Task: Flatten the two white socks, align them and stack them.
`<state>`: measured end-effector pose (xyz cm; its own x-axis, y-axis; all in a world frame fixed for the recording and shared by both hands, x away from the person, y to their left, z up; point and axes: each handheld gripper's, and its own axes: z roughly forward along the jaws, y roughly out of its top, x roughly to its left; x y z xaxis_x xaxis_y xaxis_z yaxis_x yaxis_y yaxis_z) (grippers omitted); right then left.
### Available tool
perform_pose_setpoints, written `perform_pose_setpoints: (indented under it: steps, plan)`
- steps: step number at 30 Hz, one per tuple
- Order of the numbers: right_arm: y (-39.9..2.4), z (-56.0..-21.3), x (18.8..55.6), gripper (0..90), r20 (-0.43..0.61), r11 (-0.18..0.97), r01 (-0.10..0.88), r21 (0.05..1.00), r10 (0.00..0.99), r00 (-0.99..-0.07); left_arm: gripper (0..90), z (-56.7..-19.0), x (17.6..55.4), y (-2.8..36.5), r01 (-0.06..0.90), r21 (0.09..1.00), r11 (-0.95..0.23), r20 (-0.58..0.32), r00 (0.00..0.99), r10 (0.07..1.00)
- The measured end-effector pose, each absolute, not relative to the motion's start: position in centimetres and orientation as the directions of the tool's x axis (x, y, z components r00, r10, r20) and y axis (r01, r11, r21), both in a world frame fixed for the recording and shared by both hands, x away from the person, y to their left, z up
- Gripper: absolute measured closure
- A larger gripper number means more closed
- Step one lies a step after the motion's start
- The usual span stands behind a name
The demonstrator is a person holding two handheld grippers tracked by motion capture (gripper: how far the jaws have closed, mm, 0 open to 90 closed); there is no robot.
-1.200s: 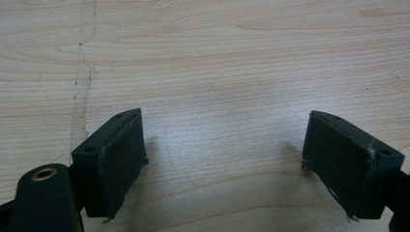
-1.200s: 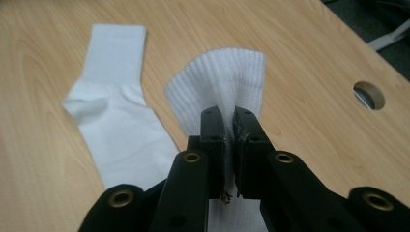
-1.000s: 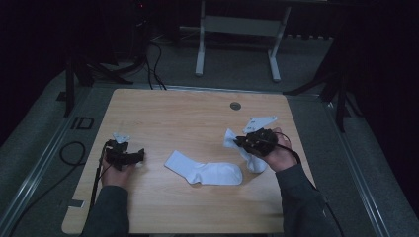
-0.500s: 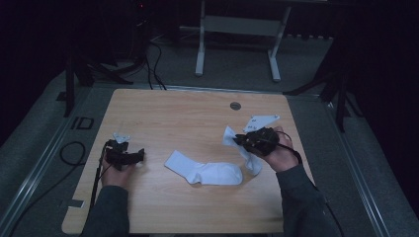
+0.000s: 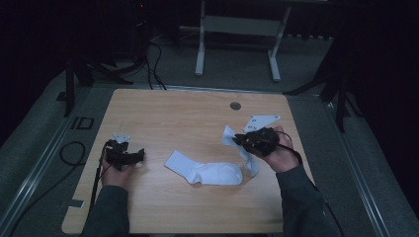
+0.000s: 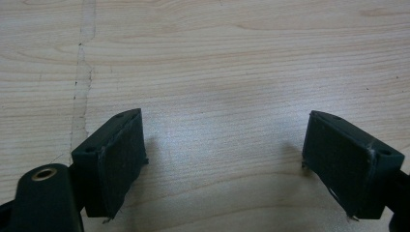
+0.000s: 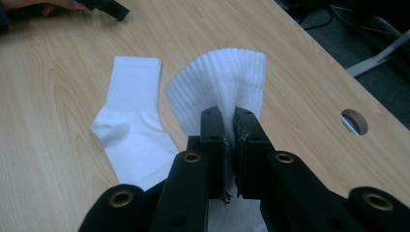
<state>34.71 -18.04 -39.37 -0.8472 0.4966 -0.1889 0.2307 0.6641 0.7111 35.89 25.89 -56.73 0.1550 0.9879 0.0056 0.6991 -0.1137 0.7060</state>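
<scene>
White sock pinched at its ribbed cuff by right gripper, jaws pressed together on the fabric, cuff fanned up above the pads, rest hanging toward table. In high view same sock sits at table's right side, draped under right gripper, tail touching the wood. Second white sock flat at table centre, just left of the held one, cuff end pointing to the left hand; also in right gripper view, lying beside the held sock. Left gripper parked near left edge, well apart from both socks; in left gripper view jaws spread wide over bare wood, nothing between them. Likely step: carry held sock over and lay on its mate for pairing. To do well: keep pinch firm, lift enough so tail clears wood, no dragging; line up cuff over cuff, heel over heel; lower slow, then release. Bring in left gripper to pin flat sock's cuff so it doesn't slide. Risk: thin grip on folded cuff, could slip; hanging toe could fold under on landing.
</scene>
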Motion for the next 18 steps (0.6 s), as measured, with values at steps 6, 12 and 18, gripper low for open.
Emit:
perform_pose_setpoints:
  steps: [6, 12, 18]
  plan:
    - [-18.1, -39.0, 34.8, 83.9, -0.19, 0.66, 0.232, 0.714, 0.502, -0.844, 15.4, -56.7, 35.9, 25.9, 0.699, 0.706, -0.114, 0.006, 0.155, 0.988]
    - [-18.2, -38.5, 34.6, 83.9, -0.195, 0.662, 0.226, 0.715, 0.499, -0.844, 15.4, -56.7, 35.9, 25.9, 0.699, 0.706, -0.114, 0.006, 0.155, 0.988]
    - [-18.1, -37.6, 34.0, 83.9, -0.205, 0.66, 0.212, 0.72, 0.495, -0.844, 15.4, -56.7, 35.9, 25.9, 0.699, 0.706, -0.113, 0.005, 0.155, 0.988]
